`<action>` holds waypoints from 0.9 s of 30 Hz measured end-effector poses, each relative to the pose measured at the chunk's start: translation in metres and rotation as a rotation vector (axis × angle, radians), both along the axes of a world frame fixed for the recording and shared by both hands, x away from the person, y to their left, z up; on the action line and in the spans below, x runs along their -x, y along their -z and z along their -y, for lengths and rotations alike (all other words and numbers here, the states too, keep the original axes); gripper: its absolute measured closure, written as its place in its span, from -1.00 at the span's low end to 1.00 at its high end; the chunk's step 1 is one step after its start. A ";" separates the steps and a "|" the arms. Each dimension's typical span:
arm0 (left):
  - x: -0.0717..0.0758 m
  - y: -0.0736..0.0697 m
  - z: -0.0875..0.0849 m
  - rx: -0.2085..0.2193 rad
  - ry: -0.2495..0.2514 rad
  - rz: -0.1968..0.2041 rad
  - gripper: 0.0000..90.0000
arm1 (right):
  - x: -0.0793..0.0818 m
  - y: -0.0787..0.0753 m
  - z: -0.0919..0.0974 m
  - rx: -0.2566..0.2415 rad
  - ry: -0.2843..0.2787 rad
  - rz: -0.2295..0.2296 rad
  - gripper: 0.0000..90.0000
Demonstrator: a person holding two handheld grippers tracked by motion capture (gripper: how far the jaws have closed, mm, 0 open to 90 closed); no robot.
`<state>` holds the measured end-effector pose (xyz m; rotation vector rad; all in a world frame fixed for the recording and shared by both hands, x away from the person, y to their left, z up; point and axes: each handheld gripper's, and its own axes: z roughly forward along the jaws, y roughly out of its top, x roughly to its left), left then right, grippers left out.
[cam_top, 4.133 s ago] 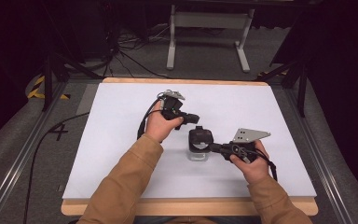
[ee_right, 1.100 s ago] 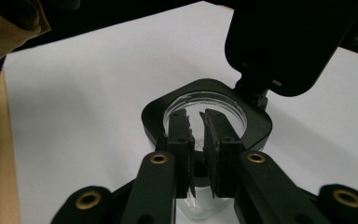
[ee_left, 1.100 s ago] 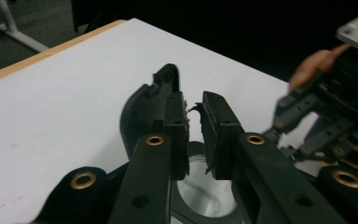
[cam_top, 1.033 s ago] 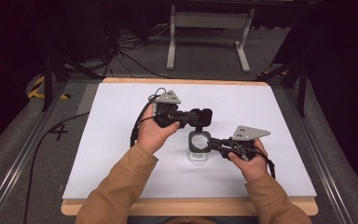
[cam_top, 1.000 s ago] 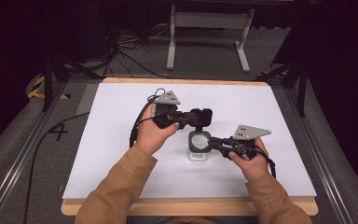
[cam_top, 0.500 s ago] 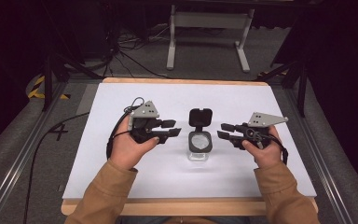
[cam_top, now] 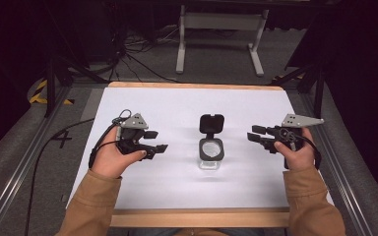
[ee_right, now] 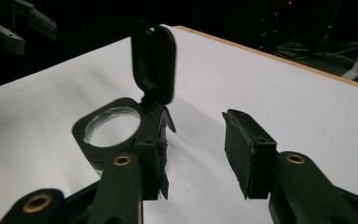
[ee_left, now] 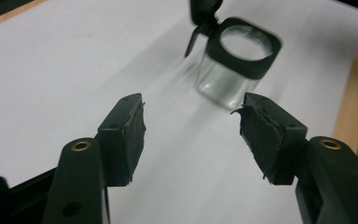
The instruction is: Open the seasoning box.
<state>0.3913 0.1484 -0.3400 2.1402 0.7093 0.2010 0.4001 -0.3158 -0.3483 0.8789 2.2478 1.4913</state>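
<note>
A small clear jar with a square black collar stands mid-table, its hinged black lid flipped up and open behind it. My left gripper hovers to the jar's left, jaws open and just widened, with nothing between them. In the left gripper view the jar lies beyond the empty gap of my left gripper. My right gripper is to the jar's right, also open, freshly widened and empty. In the right gripper view the jar and its raised lid sit left of my right gripper.
The white tabletop has a wooden front edge. Metal rails run along both sides. Beyond the far edge lie floor cables and a white stand. The left gripper's jaws show at the top left of the right gripper view.
Both grippers have left the jar and drawn apart, left one leftward, right one rightward, with their jaws opened. The jar stays put with its lid standing open.
</note>
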 end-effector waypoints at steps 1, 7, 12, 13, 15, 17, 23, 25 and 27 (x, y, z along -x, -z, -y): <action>-0.003 0.004 -0.002 -0.005 -0.002 -0.007 -0.13 | -0.001 0.001 0.004 0.003 0.014 0.000 0.31; -0.016 0.024 -0.016 -0.056 -0.040 -0.043 -0.17 | -0.006 0.007 0.022 0.022 0.045 -0.024 0.28; -0.030 0.042 -0.030 -0.065 -0.063 -0.059 -0.22 | -0.017 0.021 0.032 0.088 0.045 -0.091 0.17; -0.032 0.045 -0.032 -0.064 -0.072 -0.053 -0.24 | -0.019 0.024 0.033 0.102 0.049 -0.095 0.14; -0.034 0.049 -0.035 -0.071 -0.078 -0.063 -0.26 | -0.024 0.032 0.035 0.147 0.046 -0.100 0.07; -0.039 0.055 -0.042 -0.068 -0.097 -0.083 -0.26 | -0.027 0.037 0.037 0.174 0.048 -0.104 0.03; -0.046 0.071 -0.048 -0.060 -0.125 -0.119 -0.34 | -0.034 0.051 0.043 0.222 0.047 -0.100 -0.05; -0.048 0.076 -0.049 -0.058 -0.122 -0.125 -0.34 | -0.037 0.057 0.044 0.224 0.045 -0.109 -0.06; -0.050 0.080 -0.050 -0.076 -0.105 -0.114 -0.36 | -0.039 0.063 0.045 0.232 0.047 -0.113 -0.07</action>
